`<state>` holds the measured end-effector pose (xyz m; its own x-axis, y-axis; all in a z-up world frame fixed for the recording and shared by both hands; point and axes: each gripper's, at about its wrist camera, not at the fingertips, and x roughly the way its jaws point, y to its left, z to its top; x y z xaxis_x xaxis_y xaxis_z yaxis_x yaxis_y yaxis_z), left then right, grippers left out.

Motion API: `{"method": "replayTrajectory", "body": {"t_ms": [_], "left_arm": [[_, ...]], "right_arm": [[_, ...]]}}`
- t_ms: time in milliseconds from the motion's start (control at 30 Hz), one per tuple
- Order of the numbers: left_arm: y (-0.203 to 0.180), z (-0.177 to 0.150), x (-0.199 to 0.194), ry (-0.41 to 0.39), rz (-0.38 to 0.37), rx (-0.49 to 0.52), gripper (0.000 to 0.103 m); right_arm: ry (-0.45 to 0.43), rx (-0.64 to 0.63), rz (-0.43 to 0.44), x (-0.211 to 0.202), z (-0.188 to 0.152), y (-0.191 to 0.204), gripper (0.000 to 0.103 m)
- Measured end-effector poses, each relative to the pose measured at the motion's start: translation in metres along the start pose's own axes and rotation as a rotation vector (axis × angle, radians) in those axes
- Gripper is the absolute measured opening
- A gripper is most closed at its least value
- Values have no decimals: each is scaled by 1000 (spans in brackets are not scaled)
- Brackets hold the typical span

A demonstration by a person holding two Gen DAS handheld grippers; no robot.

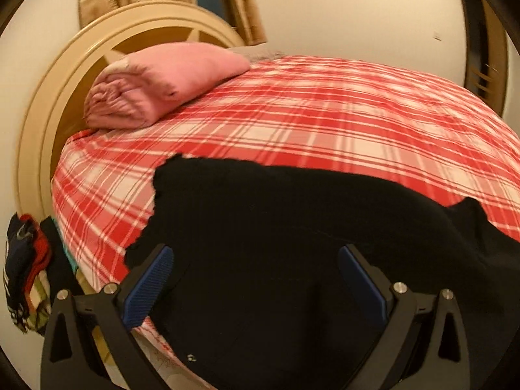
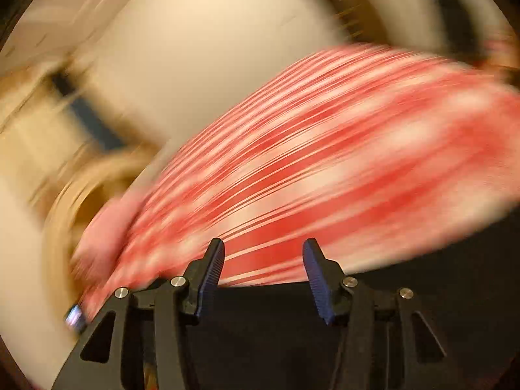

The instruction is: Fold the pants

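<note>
Both grippers, left (image 1: 253, 279) and right (image 2: 263, 276), gape over the pants (image 1: 292, 214); right view blurred, so probably between folds; next, regrip an edge.

The left wrist view looked forward and downward along its fingers, close over the black pants (image 1: 292, 243) toward the headboard (image 1: 45, 123). The right wrist view, heavily motion-blurred, appeared to face across the plaid bedspread (image 2: 341, 162) at a tilt. Both views shared the bedspread, the pants and the pink pillow (image 1: 156, 87).
</note>
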<state>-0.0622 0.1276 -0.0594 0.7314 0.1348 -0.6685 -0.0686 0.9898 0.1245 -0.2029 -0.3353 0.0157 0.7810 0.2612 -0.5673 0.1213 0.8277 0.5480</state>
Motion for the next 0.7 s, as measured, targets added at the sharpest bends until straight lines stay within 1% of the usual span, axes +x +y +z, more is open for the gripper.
{"method": "replayTrajectory", "body": {"t_ms": [67,100,133,200,233,267,333,433,500,567,600,633,667,700], "left_arm": [[3,-6,9,34,19,10,103],[4,-12,14,60,29,12,103],[5,-16,19,76,24,11,103],[8,-23,21,80,11,-4,103],[13,-26,19,77,-6,-30,103],[16,-27,20,87,-18,-42,103],[20,-27,22,101,-41,-57,103],[19,-24,22,114,-41,-40,103],[18,-20,20,126,-37,-36,103],[17,-17,18,110,-42,-29,103],[15,-16,20,110,-35,-18,103],[13,-17,24,116,-35,-8,103],[12,-18,25,114,-36,-8,103],[13,-19,25,104,-42,-22,103]], "right_arm": [[137,-121,55,70,1,42,52],[181,-170,73,95,-3,57,52],[232,-215,112,122,-7,73,52],[305,-256,164,159,-14,92,52],[335,-280,189,178,-18,103,52],[349,-296,201,189,-18,108,52],[380,-339,210,208,-24,118,52],[453,-329,259,226,-31,126,52],[492,-342,286,227,-35,129,52],[530,-358,319,228,-35,131,52],[535,-356,339,227,-33,132,52],[514,-354,327,226,-29,130,52],[471,-347,286,227,-23,128,52],[462,-343,271,234,-20,127,52]]}}
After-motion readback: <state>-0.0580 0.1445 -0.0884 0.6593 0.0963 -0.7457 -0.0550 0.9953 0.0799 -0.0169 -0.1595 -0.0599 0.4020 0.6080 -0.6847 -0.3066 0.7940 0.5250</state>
